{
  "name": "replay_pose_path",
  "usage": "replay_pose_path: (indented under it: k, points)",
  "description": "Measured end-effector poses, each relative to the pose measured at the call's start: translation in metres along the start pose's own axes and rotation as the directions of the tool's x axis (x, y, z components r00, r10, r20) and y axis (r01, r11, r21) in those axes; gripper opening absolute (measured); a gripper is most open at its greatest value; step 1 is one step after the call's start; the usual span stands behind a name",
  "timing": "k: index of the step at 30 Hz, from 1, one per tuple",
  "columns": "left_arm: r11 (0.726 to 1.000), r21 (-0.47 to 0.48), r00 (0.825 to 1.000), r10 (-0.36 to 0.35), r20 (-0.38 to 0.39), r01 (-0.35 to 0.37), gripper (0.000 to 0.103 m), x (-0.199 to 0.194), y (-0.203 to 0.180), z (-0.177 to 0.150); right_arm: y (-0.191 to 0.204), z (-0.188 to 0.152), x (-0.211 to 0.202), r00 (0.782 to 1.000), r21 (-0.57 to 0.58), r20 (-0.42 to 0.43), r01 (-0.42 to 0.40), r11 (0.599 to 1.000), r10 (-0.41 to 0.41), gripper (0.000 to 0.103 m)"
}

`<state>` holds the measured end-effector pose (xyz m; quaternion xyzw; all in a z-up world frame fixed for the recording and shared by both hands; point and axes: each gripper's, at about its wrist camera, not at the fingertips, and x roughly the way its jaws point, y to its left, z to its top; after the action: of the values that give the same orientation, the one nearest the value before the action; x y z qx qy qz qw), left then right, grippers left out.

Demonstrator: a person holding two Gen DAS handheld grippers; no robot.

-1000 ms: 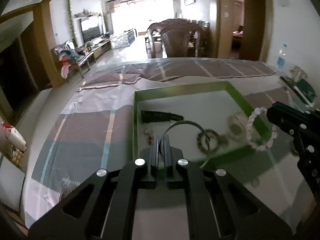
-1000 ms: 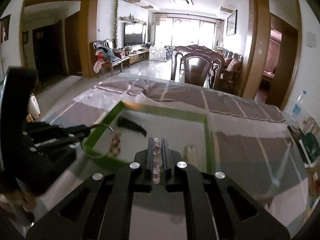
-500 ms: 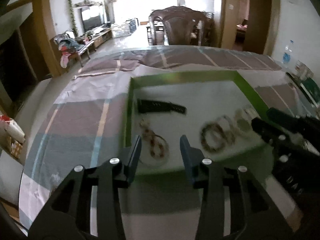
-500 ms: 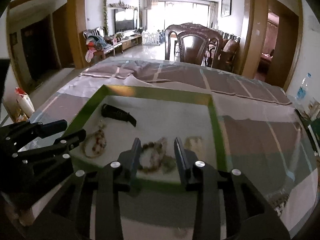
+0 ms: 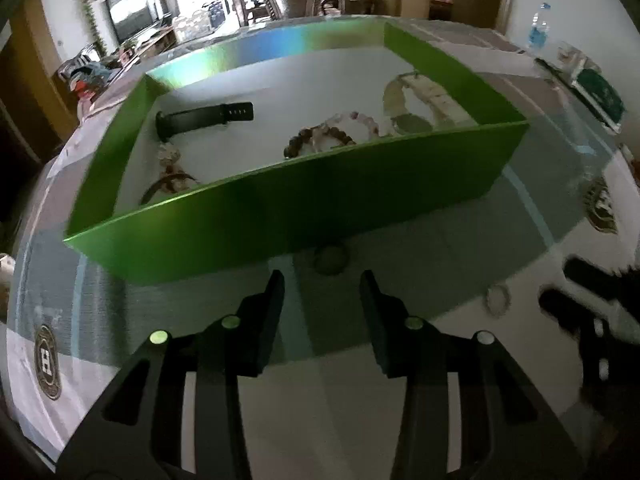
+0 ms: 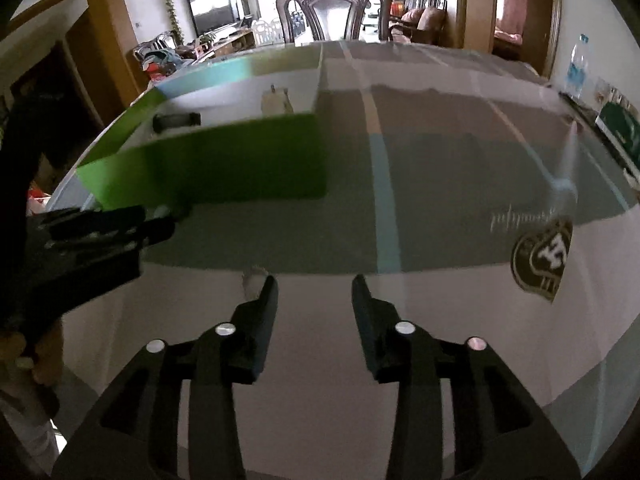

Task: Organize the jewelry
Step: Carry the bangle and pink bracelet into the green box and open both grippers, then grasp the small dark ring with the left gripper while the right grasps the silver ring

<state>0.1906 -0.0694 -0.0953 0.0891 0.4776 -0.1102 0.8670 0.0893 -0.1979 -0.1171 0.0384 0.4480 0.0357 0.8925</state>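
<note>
A green box [image 5: 304, 204] stands on the glass-topped table and also shows in the right wrist view [image 6: 208, 172]. Inside lie a black watch strap [image 5: 204, 118], a brown bead bracelet [image 5: 316, 140], a pale pink bead bracelet [image 5: 360, 120], a cream watch [image 5: 416, 108] and a bangle with beads [image 5: 168, 184]. My left gripper [image 5: 322, 280] is open and empty, low in front of the box's near wall. A small ring [image 5: 331, 259] lies just ahead of it and another [image 5: 498, 300] to its right. My right gripper [image 6: 313, 282] is open and empty, right of the box; a small pale piece [image 6: 252, 276] lies by its left fingertip.
The tablecloth under glass has grey, white and blue stripes with round emblems [image 6: 544, 256]. A water bottle [image 6: 576, 68] and a green-covered item [image 6: 620, 128] stand at the far right edge. A wooden chair [image 6: 334, 12] is behind the table.
Both grippers let go of their bracelets into the box, opened, then pulled back and dropped low to the table in front of the box.
</note>
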Motion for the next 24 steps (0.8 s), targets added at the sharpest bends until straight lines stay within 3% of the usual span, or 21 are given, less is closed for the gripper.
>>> replay_pose_path:
  k: [4, 6, 11, 17, 19, 21, 24]
  points:
    - [0.999, -0.045, 1.000, -0.007, 0.000, 0.007, 0.030, 0.007, 0.000, 0.005, 0.003, -0.005, -0.001, 1.000, -0.029, -0.003, -0.007, 1.000, 0.007, 0.043]
    - [0.998, -0.059, 1.000, -0.021, -0.006, 0.020, 0.018, 0.008, 0.002, 0.006, 0.008, -0.006, -0.001, 1.000, -0.046, -0.002, -0.008, 0.999, 0.008, 0.043]
    - [0.995, -0.085, 0.999, -0.047, -0.016, 0.046, 0.017, 0.006, 0.010, 0.004, 0.019, -0.006, -0.003, 1.000, -0.088, -0.003, -0.025, 0.996, 0.025, 0.043]
    - [0.995, -0.082, 0.998, -0.058, -0.023, 0.056, 0.017, -0.008, 0.023, -0.021, 0.040, -0.001, 0.011, 0.999, -0.145, -0.044, -0.037, 0.989, 0.031, 0.043]
    - [0.996, -0.077, 0.998, -0.055, -0.019, 0.053, 0.017, -0.013, 0.025, -0.028, 0.042, -0.002, 0.015, 0.999, -0.156, -0.040, -0.011, 0.988, 0.005, 0.032]
    - [0.997, -0.071, 0.999, -0.045, -0.010, 0.044, 0.017, -0.018, 0.027, -0.036, 0.039, -0.002, 0.015, 0.999, -0.151, -0.045, -0.020, 0.988, 0.014, 0.015]
    - [0.998, -0.062, 1.000, -0.013, 0.013, 0.014, 0.017, -0.026, 0.027, -0.049, 0.035, -0.005, 0.012, 0.998, -0.129, -0.053, -0.039, 0.991, 0.033, 0.002]
